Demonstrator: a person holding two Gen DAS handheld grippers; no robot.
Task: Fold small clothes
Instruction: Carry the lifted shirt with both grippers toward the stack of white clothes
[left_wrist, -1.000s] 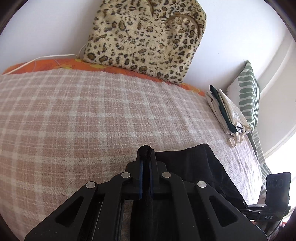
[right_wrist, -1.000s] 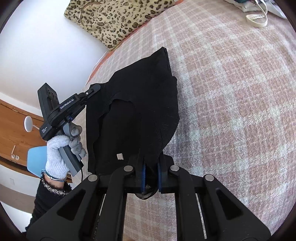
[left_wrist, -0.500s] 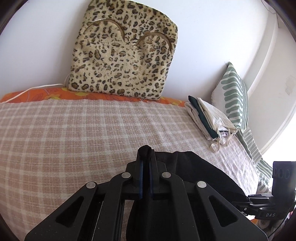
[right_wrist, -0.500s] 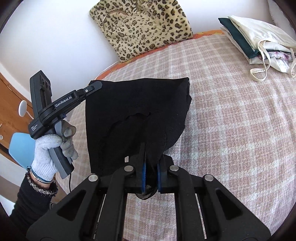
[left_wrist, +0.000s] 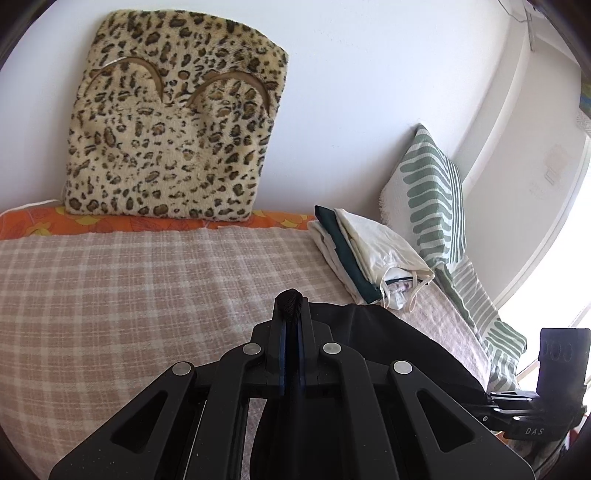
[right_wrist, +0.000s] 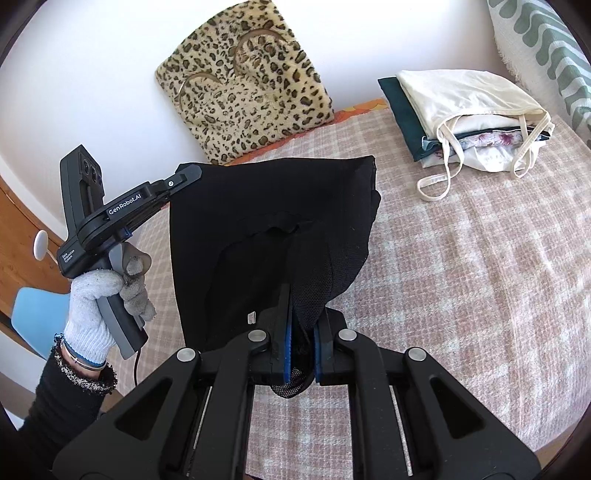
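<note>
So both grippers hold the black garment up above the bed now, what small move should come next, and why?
Probably lower both together so the black garment settles flat on the checked blanket. The left gripper and the right gripper are each shut on an edge, the cloth hangs in the air between them, and the blanket beneath is bare, apart from the folded pile.
</note>
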